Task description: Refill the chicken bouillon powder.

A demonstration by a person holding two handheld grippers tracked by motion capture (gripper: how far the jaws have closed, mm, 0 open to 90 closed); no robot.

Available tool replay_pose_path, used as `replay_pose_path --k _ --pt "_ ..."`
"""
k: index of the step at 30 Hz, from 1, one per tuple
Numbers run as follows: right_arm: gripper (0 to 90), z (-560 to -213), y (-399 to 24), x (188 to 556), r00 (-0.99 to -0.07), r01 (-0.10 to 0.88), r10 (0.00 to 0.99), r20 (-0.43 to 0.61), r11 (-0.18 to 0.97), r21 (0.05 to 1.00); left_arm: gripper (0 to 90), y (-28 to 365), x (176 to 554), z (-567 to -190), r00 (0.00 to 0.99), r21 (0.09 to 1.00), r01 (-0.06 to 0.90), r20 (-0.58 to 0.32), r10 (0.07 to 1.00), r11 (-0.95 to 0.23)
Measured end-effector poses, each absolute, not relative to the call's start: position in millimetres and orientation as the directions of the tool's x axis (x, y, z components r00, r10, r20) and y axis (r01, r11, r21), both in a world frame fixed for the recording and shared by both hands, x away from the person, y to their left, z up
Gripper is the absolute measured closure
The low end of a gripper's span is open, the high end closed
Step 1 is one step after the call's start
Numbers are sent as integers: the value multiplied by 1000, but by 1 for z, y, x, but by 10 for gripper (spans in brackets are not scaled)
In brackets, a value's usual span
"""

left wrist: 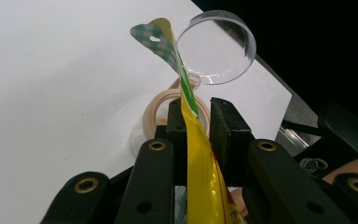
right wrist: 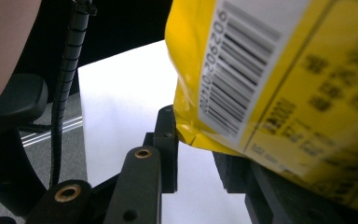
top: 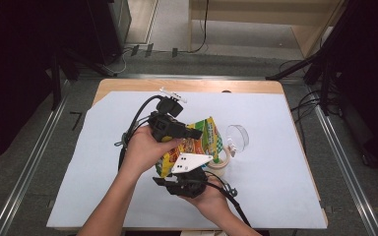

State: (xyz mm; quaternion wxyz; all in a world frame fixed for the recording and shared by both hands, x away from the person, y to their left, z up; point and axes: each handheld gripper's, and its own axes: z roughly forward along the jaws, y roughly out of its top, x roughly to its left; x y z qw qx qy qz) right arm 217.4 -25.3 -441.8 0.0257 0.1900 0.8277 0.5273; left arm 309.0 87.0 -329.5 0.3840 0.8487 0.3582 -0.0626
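Tongs: left pair [left wrist: 196,122] and right pair [right wrist: 196,140] both clamp one yellow packet [top: 203,139]; one tape roll [top: 220,161], one clear lid [top: 237,137].

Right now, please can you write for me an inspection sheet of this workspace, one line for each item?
Surface: wooden table covered by a white sheet.
Job's things: yellow snack bag, held off the sheet between both grippers; its barcode side faces the right gripper's camera.
Clutter: roll of beige tape and a clear round lid, both beside the bag.
Grippers: left gripper has the bag's upper edge between its jaws; right gripper has a lower corner between its jaws. Whether the pads press, I cannot tell.
Cables: one black cable trails from each gripper; more cables lie on the floor.
Surroundings: grey floor, metal rails, dark stands.
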Motion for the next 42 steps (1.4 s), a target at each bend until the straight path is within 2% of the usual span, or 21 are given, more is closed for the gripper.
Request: replay_pose_path --k 6,42 --pt "739 -440 -22 218 -923 292 349 163 360 886 796 87 304 -324 746 626 637 -352 566 -450" --pt "741 -439 -23 219 -922 307 341 184 353 884 790 89 307 -326 737 637 641 -358 572 -427"
